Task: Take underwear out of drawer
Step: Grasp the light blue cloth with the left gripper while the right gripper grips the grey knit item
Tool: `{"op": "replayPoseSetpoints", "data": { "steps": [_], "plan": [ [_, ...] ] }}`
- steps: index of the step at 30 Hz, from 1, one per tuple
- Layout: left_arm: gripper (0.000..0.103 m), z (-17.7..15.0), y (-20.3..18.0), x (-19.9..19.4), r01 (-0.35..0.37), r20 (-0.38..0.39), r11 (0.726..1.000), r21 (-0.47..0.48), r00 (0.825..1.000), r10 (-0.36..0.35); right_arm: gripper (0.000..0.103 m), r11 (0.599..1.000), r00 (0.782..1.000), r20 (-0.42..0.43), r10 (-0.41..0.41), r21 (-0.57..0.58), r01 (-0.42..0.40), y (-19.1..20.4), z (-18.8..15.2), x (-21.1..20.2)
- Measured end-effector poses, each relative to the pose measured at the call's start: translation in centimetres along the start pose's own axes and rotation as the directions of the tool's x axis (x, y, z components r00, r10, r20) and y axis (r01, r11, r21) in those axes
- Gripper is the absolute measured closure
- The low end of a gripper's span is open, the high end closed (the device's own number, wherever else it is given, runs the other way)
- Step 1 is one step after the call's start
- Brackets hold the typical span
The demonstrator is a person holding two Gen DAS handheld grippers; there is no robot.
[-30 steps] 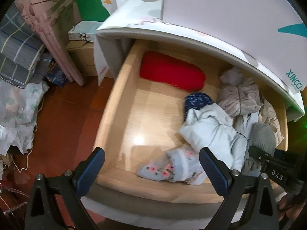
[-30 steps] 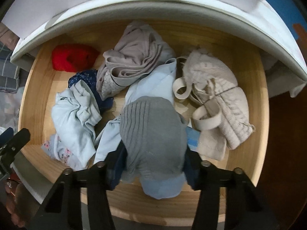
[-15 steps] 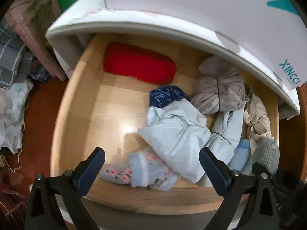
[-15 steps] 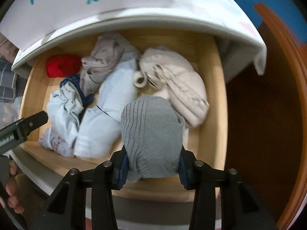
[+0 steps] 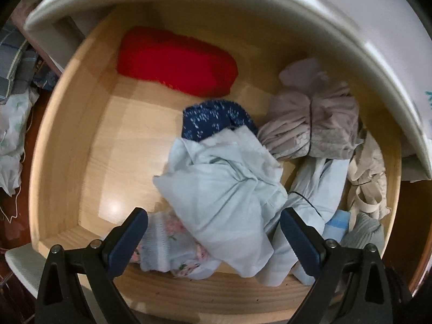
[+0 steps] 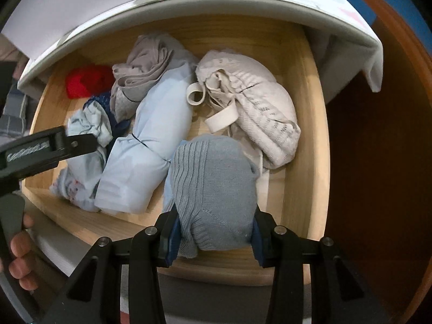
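Grey ribbed garment (image 6: 213,189) clamped, right hand-held gripper (image 6: 214,239)

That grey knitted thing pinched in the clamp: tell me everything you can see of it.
The grey knitted garment is a soft, bundled piece of ribbed knit, blue-grey, with a seam line running across its lower part. The right gripper is shut on its lower end, blue pads pressing both sides. It bulges up rounded above the jaws, over the front right part of the wooden drawer. A paler blue cloth shows beside and under it.
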State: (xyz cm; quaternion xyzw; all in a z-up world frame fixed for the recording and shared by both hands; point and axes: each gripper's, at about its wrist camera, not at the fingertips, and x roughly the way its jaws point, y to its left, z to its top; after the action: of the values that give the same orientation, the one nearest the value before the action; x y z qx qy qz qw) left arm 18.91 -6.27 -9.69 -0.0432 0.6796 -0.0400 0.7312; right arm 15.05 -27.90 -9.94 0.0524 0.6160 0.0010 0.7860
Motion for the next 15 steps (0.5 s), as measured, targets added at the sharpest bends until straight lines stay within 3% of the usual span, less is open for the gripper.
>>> {"op": "replayPoseSetpoints", "data": {
  "steps": [6,8,15],
  "plan": [
    [0.028,0.6,0.0,1.6,-0.024,-0.065,1.0,0.013,0.998,0.024,0.063,1.0,1.0,-0.012,0.014,0.004,-0.014,0.3,0.1,0.4],
    [0.05,0.9,-0.1,1.7,0.001,-0.06,1.0,0.03,0.998,0.001,0.063,1.0,1.0,-0.015,0.023,0.011,-0.023,0.1,0.9,0.3],
    [0.057,0.7,-0.4,1.1,0.01,-0.037,0.997,0.078,0.999,-0.007,0.063,0.999,0.999,-0.017,0.027,0.018,-0.026,-0.2,1.1,0.4]
  ]
}}
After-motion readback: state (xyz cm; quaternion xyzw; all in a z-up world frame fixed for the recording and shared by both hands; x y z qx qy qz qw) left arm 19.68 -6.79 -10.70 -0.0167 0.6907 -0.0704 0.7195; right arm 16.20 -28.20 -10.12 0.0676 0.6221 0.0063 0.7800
